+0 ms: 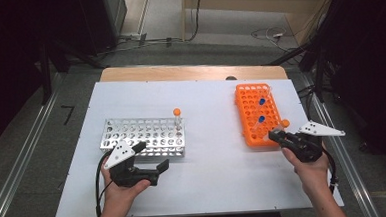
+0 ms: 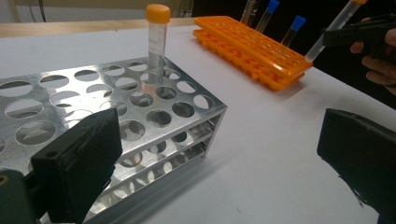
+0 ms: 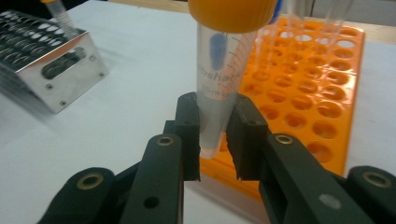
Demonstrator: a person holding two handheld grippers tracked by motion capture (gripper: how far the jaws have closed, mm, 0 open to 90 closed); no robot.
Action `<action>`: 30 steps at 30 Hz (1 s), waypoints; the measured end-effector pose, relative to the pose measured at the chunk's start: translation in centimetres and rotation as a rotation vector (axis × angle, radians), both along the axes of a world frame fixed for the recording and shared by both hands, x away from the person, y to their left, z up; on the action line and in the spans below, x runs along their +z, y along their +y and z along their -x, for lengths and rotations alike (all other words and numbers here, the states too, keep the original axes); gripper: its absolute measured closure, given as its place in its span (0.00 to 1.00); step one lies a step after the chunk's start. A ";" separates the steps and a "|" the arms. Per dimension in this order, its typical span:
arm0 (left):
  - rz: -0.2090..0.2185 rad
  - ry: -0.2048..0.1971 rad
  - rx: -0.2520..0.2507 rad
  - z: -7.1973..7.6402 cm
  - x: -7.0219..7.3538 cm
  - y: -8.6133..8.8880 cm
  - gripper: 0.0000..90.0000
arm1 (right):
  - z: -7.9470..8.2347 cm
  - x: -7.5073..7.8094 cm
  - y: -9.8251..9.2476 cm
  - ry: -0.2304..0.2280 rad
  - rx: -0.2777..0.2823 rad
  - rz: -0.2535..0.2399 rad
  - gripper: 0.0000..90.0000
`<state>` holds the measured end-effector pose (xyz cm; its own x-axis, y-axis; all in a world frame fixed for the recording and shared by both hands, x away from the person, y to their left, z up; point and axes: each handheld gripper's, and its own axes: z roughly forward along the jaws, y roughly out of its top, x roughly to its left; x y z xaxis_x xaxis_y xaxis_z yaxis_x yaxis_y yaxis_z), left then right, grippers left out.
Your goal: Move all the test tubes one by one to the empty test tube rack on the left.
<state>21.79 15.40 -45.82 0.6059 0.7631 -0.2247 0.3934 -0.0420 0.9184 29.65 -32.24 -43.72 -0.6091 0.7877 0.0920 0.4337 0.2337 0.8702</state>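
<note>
From the high view, a white board (image 1: 205,183) lies on a wooden table (image 1: 189,71). The right gripper (image 1: 277,134) sits at the near corner of the orange rack (image 1: 247,130) and pinches a clear tube with an orange cap (image 1: 285,123), lifted just clear of the rack. Two blue-capped tubes (image 1: 261,101) stand in the rack. The left gripper (image 1: 153,158) rests in front of the metal rack (image 1: 132,139), its jaws spread and empty; one orange-capped tube (image 1: 176,112) stands at that rack's far right corner. Beyond the table, grey floor, loose cables and dark stands close off the room.

In the left gripper view, the wide-apart jaws frame the metal rack (image 2: 187,100) with its standing tube (image 2: 157,42), and farther off the right gripper holds its tube (image 2: 327,35) tilted over the orange rack (image 2: 252,46).

In the right gripper view, the pads clamp the tube (image 3: 219,79) low on its tapered end, well below the cap. That low hold on a slick, narrowing wall looks risky: the top-heavy tube could swing or slip out on the way across. Tilted like this, it could also catch a hole's edge in the metal rack (image 3: 42,56) and tip.
</note>
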 end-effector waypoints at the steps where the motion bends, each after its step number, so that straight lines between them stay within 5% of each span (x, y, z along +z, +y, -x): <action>1: -0.001 -0.004 -0.006 0.0 0.1 -0.1 0.01 | 0.3 0.1 0.3 0.001 0.009 0.004 0.81; 15: 0.011 -0.005 -0.050 0.3 0.5 -1.8 0.01 | 3.4 -0.2 7.0 0.024 0.228 0.015 0.81; 30: 0.015 -0.023 -0.145 0.4 1.4 -5.4 0.12 | 4.6 -1.3 12.8 0.048 0.374 0.057 0.81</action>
